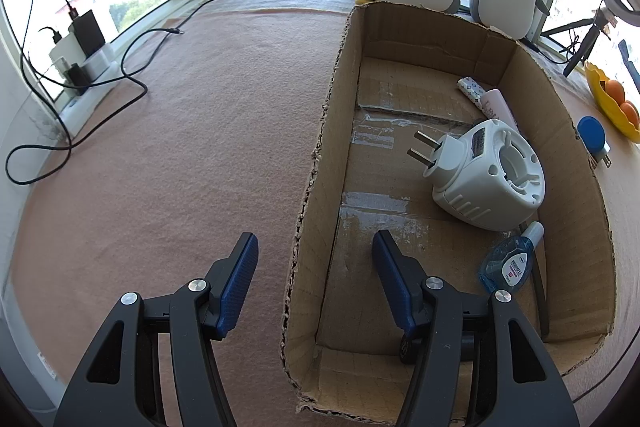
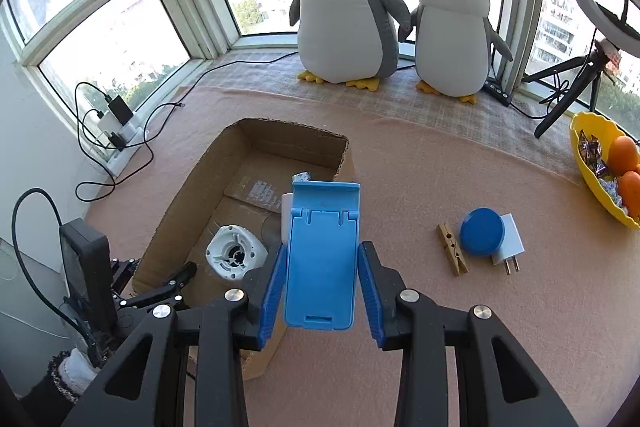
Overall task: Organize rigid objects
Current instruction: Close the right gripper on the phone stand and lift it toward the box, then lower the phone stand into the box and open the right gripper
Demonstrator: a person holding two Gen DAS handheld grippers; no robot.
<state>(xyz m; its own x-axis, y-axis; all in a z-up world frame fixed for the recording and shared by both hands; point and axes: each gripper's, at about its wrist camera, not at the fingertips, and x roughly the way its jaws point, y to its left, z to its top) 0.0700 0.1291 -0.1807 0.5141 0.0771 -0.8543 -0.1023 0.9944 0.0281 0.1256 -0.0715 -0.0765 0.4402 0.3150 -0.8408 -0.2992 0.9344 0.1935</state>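
Observation:
A cardboard box (image 1: pixel 576 147) (image 2: pixel 188 195) sits on the pink cloth. In it lie a white plug-in device (image 1: pixel 486 175) (image 2: pixel 234 253), a small blue sanitizer bottle (image 1: pixel 510 261), a pink tube (image 1: pixel 498 107) and a patterned roll (image 1: pixel 472 89). My left gripper (image 1: pixel 316 279) is open and empty, straddling the box's left wall. My right gripper (image 2: pixel 322 295) is shut on a blue folding phone stand (image 2: pixel 322 255), held above the box's right wall. A wooden clothespin (image 2: pixel 452 249), a blue round lid (image 2: pixel 482 231) (image 1: pixel 592 133) and a white charger plug (image 2: pixel 508 245) lie on the cloth right of the box.
Two plush penguins (image 2: pixel 346 7) (image 2: pixel 452 31) stand at the window. A yellow bowl (image 2: pixel 592 183) (image 1: pixel 604 103) with oranges and candy is at the far right. A power strip with chargers and cables (image 1: pixel 80 63) (image 2: pixel 116 131) is at the left. A tripod (image 2: pixel 568 95) stands back right.

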